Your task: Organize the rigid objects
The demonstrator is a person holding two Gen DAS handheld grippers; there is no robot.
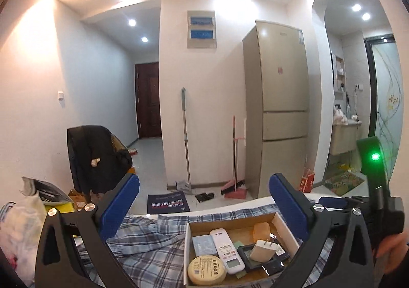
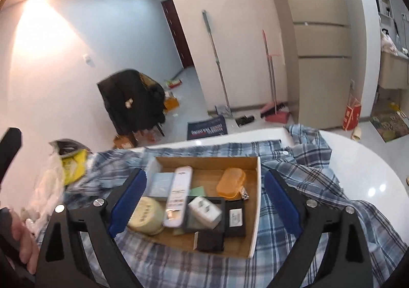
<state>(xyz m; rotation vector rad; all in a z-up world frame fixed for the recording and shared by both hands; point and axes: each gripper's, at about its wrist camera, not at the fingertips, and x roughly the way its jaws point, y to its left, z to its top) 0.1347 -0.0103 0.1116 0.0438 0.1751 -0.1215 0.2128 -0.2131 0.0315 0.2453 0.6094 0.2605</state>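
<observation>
An open cardboard box (image 2: pixel 204 160) lies on a plaid shirt on the table. Inside are a white remote (image 2: pixel 179 196), a round cream tin (image 2: pixel 145 215), an orange case (image 2: pixel 231 183), a white plug (image 2: pixel 204 211), a pale blue box (image 2: pixel 159 183) and black boxes (image 2: pixel 234 216). My right gripper (image 2: pixel 204 201) hangs above the box, open, with nothing between its blue pads. My left gripper (image 1: pixel 204 205) is also open and empty, held higher, with the box (image 1: pixel 230 223) and remote (image 1: pixel 226 249) below it.
The plaid shirt (image 2: pixel 306 178) covers much of the white round table (image 2: pixel 370 173). A plastic bag and yellow packet (image 2: pixel 74 165) sit at the left. Beyond stand a chair with a black jacket (image 1: pixel 97 157), a fridge (image 1: pixel 281 109) and a broom (image 1: pixel 234 186).
</observation>
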